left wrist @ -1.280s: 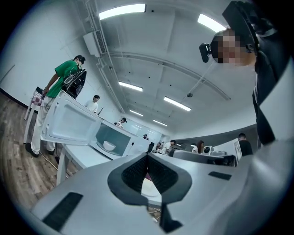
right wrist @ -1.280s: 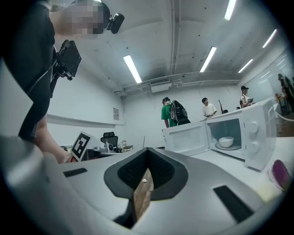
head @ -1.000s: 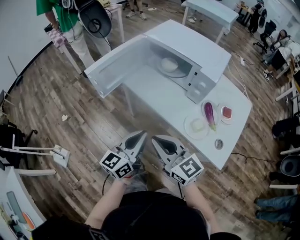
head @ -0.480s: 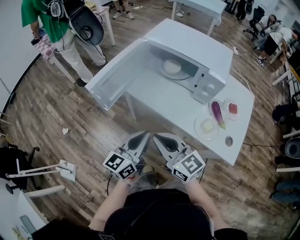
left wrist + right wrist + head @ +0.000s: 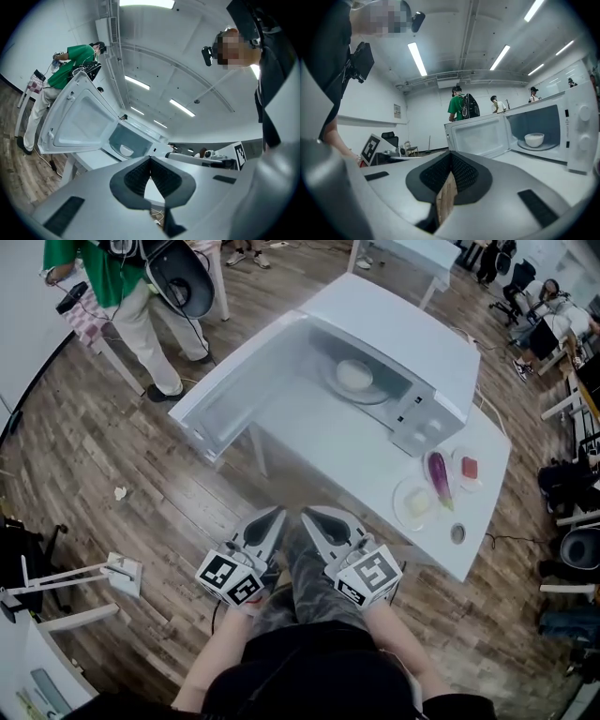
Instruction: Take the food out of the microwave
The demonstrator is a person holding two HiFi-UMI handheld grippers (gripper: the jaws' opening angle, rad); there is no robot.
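The microwave (image 5: 403,338) door (image 5: 239,381) is opened; the bowl (image 5: 354,374) is left inside, at one o'clock. Left tool (image 5: 272,514) and right tool (image 5: 309,515) are held pressed together, empty, at six o'clock. Removal is not begun.

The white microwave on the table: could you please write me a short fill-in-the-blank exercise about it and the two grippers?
1. The white microwave has its door standing ____.
2. A white bowl sits ____ the microwave.
3. The left gripper and right gripper are both ____, holding nothing.
Missing words: open; inside; shut.
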